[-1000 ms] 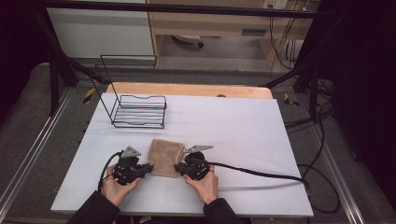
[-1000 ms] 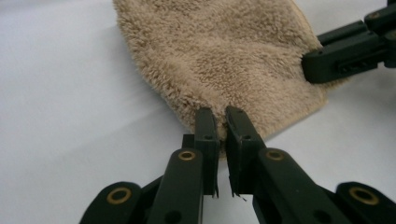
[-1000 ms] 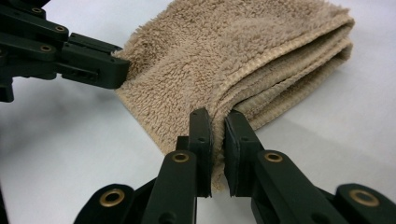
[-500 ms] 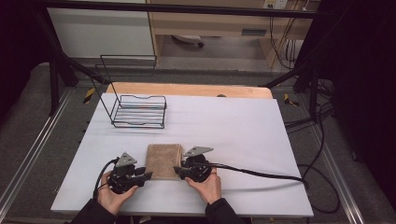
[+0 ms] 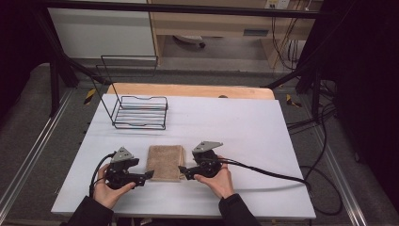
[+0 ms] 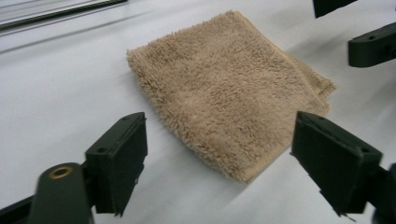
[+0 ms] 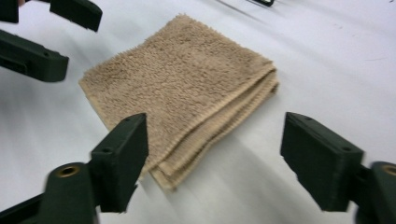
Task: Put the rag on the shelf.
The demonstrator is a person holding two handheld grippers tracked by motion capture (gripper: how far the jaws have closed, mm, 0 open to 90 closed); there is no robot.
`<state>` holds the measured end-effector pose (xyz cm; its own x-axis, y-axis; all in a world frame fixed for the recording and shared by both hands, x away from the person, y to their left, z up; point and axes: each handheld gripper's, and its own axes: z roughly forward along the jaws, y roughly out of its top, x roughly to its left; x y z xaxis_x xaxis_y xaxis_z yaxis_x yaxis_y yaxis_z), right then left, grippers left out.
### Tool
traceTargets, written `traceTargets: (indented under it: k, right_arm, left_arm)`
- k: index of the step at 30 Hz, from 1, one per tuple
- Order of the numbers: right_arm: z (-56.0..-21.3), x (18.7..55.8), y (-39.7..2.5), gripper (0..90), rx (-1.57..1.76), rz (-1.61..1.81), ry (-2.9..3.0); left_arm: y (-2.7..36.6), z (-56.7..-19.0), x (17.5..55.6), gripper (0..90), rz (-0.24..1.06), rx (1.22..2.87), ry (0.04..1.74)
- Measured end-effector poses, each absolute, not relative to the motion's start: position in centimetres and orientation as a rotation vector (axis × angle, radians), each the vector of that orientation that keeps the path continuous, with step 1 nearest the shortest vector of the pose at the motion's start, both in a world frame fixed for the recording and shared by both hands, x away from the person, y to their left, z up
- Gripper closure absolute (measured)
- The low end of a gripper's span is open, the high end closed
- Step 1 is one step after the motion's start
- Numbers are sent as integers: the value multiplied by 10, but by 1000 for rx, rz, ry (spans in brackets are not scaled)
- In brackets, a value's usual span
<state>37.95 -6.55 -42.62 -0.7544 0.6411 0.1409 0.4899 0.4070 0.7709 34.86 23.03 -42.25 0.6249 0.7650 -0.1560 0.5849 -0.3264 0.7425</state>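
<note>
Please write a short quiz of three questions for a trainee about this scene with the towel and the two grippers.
1. True or false: the folded towel lies between the left gripper and the right gripper.
2. The wire rack is: A) empty, B) holding the towel, C) tipped over.
3. Fill in: the jaws of both grippers are ____.

Key: 1 true; 2 A; 3 open.

A folded tan terry towel (image 5: 164, 162) lies at lower centre of the white table (image 5: 263, 141), between the left gripper (image 5: 148, 175) and right gripper (image 5: 181, 171). A black wire rack (image 5: 140, 112) stands upper left.
</note>
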Motion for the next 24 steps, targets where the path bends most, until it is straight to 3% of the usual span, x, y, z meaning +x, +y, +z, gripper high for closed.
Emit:
traceTargets:
  k: [1, 10, 24]
  right_arm:
    - [-426, 381, -72, 162, 1016, 1271, 2486]
    - [-424, 380, -101, 63, 1052, 1275, 2466]
    - [-430, 373, -155, 19, 1095, 1273, 2389]
  left_arm:
    - [231, -422, 350, 132, 274, 2039, 1059]
    - [232, -415, 364, 94, 259, 2048, 1036]
    - [229, -401, 403, 93, 283, 2055, 1041]
